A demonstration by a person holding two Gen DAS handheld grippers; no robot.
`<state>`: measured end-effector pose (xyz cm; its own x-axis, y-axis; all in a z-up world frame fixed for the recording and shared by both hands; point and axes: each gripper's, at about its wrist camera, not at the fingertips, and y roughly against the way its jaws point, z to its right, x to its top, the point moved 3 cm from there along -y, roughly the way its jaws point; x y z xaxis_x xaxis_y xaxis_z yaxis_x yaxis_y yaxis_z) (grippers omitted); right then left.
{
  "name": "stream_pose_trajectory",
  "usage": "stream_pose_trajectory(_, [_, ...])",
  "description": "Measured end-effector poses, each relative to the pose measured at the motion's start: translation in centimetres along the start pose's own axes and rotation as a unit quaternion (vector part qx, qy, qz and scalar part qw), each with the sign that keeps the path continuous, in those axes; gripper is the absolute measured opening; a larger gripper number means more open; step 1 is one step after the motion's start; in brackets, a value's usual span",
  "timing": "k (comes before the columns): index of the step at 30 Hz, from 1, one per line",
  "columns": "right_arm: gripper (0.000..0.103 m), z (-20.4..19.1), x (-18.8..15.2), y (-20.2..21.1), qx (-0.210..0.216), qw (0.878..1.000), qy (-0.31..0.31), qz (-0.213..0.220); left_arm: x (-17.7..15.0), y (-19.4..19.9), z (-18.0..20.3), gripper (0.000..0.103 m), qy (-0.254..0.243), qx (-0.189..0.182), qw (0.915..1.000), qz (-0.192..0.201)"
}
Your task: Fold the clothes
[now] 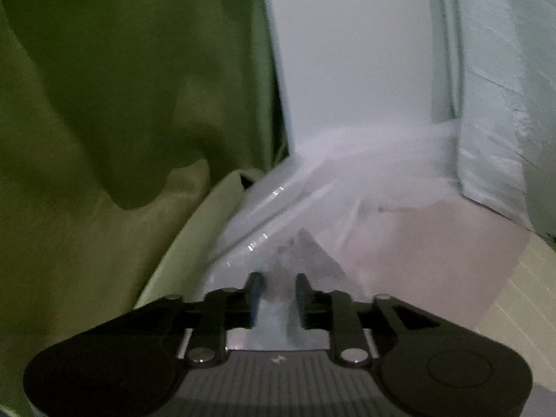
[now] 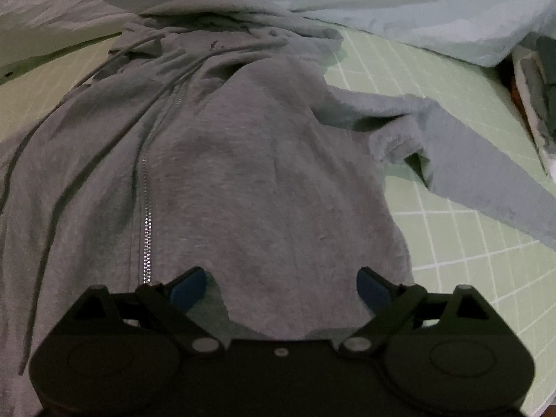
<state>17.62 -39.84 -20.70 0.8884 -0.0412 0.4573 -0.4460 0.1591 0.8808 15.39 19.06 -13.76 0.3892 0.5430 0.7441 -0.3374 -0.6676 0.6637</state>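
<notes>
Grey zip-up cotton hoodie (image 2: pixel 243 173) spread flat on green gridded mat (image 2: pixel 469 243), sleeve bent outward.
Right gripper (image 2: pixel 281 283) spread wide above hem; left gripper (image 1: pixel 278 290) pinching clear plastic film (image 1: pixel 312 208).

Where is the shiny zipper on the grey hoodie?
In the right wrist view, the zipper runs up the grey hoodie, left of centre, just beyond the open right gripper's left finger.

The left gripper (image 1: pixel 278 286) is holding its fingers close together, pinching. The right gripper (image 2: pixel 281 283) is hanging with fingers spread wide.
</notes>
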Motion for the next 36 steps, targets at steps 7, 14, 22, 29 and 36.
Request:
stream_pose_trajectory(7, [0.094,3.6,2.6,2.0,-0.013,0.997,-0.026,0.067,-3.4,5.0,6.9,0.049,-0.079,-0.111,0.9906,-0.011])
stream_pose_trajectory(14, [0.094,9.0,6.4,1.2,-0.065,0.991,-0.047,0.104,-8.4,9.7,18.9,0.055,-0.228,-0.262,0.9365,-0.049])
stream_pose_trajectory(22, [0.094,14.4,8.4,-2.3,-0.061,0.99,-0.1,0.079,-12.5,12.6,28.1,0.061,-0.309,-0.336,0.8862,-0.076])
stream_pose_trajectory(29, [0.094,15.2,9.8,-4.9,-0.045,0.991,-0.107,0.061,-14.9,13.6,32.8,0.064,-0.38,-0.349,0.853,-0.082])
stream_pose_trajectory(36, [0.094,15.9,10.5,-6.2,-0.036,0.991,-0.115,0.051,-15.8,14.4,33.5,0.005,-0.395,-0.374,0.8339,-0.091])
